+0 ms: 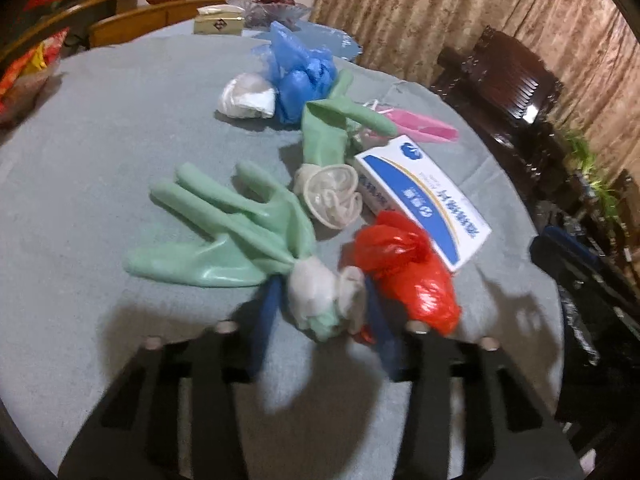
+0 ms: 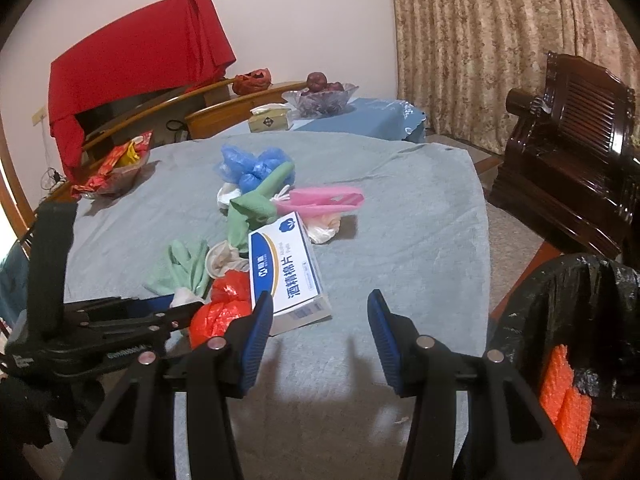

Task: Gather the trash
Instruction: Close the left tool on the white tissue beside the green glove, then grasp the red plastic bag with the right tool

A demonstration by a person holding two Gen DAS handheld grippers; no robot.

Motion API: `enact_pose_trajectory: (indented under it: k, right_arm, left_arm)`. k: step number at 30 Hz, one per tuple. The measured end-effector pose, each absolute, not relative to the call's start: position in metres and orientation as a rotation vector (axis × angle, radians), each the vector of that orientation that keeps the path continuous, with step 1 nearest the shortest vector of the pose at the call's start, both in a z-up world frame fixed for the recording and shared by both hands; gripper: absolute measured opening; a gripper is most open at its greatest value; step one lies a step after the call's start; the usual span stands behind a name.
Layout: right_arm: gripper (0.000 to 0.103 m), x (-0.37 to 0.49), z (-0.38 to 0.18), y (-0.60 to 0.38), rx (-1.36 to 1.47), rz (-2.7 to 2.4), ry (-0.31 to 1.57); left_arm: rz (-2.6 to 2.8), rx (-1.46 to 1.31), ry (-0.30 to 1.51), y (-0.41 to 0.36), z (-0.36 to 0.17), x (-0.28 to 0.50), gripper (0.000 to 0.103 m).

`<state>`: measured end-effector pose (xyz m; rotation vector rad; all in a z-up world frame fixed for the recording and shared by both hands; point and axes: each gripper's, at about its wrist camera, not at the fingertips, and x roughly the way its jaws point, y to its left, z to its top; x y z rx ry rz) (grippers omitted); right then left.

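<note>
Trash lies on the grey-blue tablecloth [image 1: 100,168]. My left gripper [image 1: 320,312] has its blue fingers around the whitish cuff of a green rubber glove [image 1: 224,236]; the view is blurred, so contact is unclear. It also shows in the right wrist view [image 2: 180,304]. Beside it lie a red plastic bag [image 1: 408,276], a white and blue box [image 1: 424,200], a rolled clear glove [image 1: 332,196], a second green glove [image 1: 324,132], blue shoe covers [image 1: 300,76], a white wad [image 1: 248,98] and a pink bag [image 1: 416,126]. My right gripper [image 2: 320,316] is open and empty, near the box [image 2: 286,272].
A black-lined bin [image 2: 576,320] holding orange netting [image 2: 564,396] stands at the right of the table. A tissue box [image 2: 269,120] and a glass fruit bowl [image 2: 320,98] sit at the far end. A snack bowl [image 2: 116,168] is far left. A dark wooden chair [image 2: 568,152] is right.
</note>
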<state>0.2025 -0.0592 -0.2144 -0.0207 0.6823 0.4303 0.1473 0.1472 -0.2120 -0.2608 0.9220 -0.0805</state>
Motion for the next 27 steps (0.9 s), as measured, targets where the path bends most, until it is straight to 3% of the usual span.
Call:
enact_pose_trajectory:
  k: [8,15,18,21,24,25,27]
  right_arm:
    - [0.049,0.199,-0.219,-0.05,-0.022,0.453,0.688]
    - [0.049,0.197,-0.221,-0.041,-0.031,0.465,0.695]
    - [0.049,0.197,-0.22,-0.042,-0.032,0.464,0.693]
    - [0.049,0.197,-0.219,-0.043,-0.033,0.463,0.693]
    - [0.049,0.197,-0.218,-0.044,-0.033,0.462,0.693]
    - [0.049,0.197,-0.218,-0.044,-0.03,0.462,0.693]
    - [0.049,0.196,-0.218,-0.043,-0.023,0.466,0.696]
  left_arm:
    - [-0.051,-0.192,0.967,0.174,-0.204,0.122,0.032]
    - [0.015,-0.209,0.956,0.174,-0.201,0.126,0.071]
    - [0.072,-0.226,0.984,0.175,-0.21,0.133,0.072]
    - [0.106,-0.248,0.98,0.178,-0.218,0.135,0.068]
    - [0.093,-0.255,0.959,0.181,-0.217,0.135,0.048]
    - [0.081,-0.266,0.959,0.184,-0.216,0.135,0.033]
    - [0.073,-0.259,0.953,0.187,-0.214,0.135,0.033]
